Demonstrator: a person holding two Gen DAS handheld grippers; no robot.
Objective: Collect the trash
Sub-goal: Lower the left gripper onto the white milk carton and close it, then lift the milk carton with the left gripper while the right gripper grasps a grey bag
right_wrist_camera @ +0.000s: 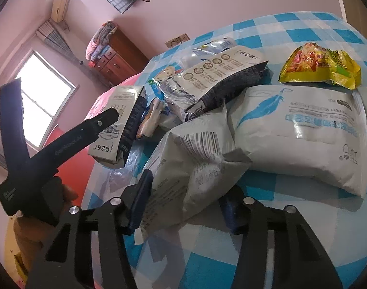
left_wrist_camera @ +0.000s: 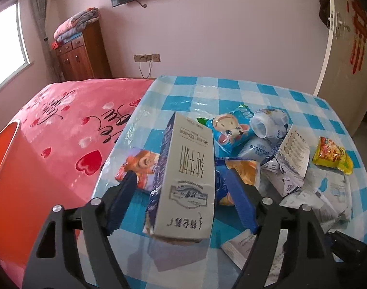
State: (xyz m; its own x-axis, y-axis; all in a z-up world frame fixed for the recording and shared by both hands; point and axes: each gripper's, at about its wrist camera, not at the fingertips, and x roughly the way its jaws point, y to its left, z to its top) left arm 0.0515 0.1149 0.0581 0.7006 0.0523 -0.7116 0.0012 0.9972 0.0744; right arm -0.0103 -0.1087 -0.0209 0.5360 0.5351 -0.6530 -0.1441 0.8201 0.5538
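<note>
A grey-white milk carton (left_wrist_camera: 186, 175) with a dark blue side stands tilted near the left edge of the checked table (left_wrist_camera: 231, 89). It sits between the blue fingers of my left gripper (left_wrist_camera: 181, 173), which is open, with a gap showing at the left finger. In the right wrist view the same carton (right_wrist_camera: 118, 125) shows behind one of the left gripper's fingers (right_wrist_camera: 96, 124). My right gripper (right_wrist_camera: 186, 192) is shut on a crumpled white bag (right_wrist_camera: 195, 159) with a barcode, whose lower end fills the space between the pads.
Behind the crumpled bag lie a big white bag with a blue feather (right_wrist_camera: 301, 130), a yellow snack packet (right_wrist_camera: 321, 66), an opened silver-lined carton (right_wrist_camera: 214, 77) and blue cartoon packets (left_wrist_camera: 229, 130). A pink bed (left_wrist_camera: 63, 125) and an orange rim (left_wrist_camera: 2, 159) are to the left.
</note>
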